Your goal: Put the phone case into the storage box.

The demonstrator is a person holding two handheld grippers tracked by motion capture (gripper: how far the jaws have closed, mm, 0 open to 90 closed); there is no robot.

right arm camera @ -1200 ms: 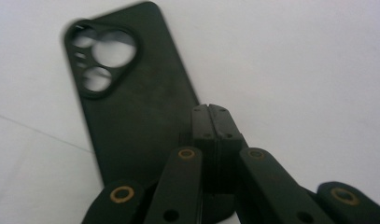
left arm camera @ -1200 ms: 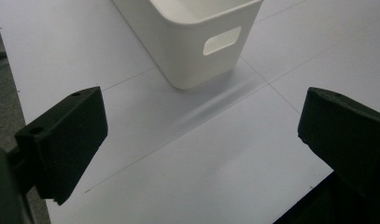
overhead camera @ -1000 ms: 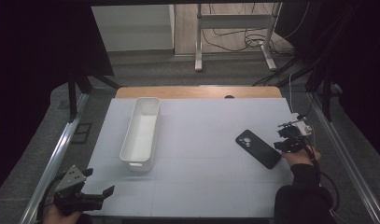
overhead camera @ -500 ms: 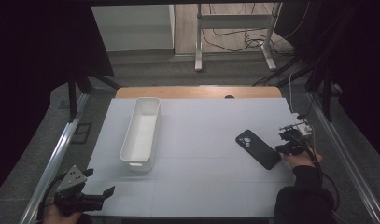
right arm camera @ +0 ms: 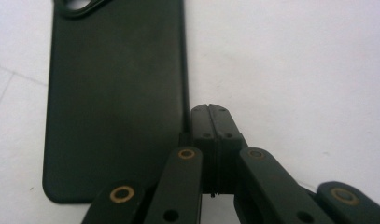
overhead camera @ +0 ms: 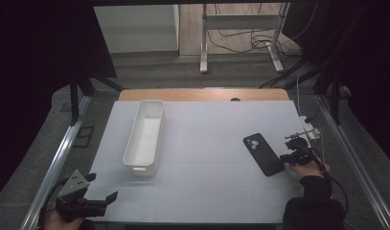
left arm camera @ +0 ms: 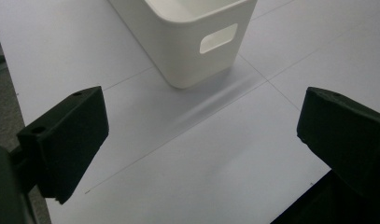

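Note:
A black phone (overhead camera: 263, 154) lies face down on the white table top (overhead camera: 207, 143) at the right, its camera bump toward the far end. My right gripper (overhead camera: 284, 157) is shut with nothing between its jaws, and its tip rests against the phone's right long edge (right arm camera: 185, 112). Up close, the phone (right arm camera: 113, 93) lies flat on the table. My left gripper (overhead camera: 108, 197) stands open near the table's front left corner, held low over the surface. Its wide-apart fingers (left arm camera: 68, 140) point at the near end of a white bin (left arm camera: 192, 37).
The long white bin (overhead camera: 145, 135) stands left of centre, lengthways front to back, with a handle slot in its near end. A wooden strip (overhead camera: 202, 94) borders the far edge. Metal rails (overhead camera: 63, 148) run along both sides. A small white part (overhead camera: 311, 132) lies at the right edge.
The right hand has shifted slightly toward the front of the table along the phone's right edge. The left gripper, phone and bin stay in place.

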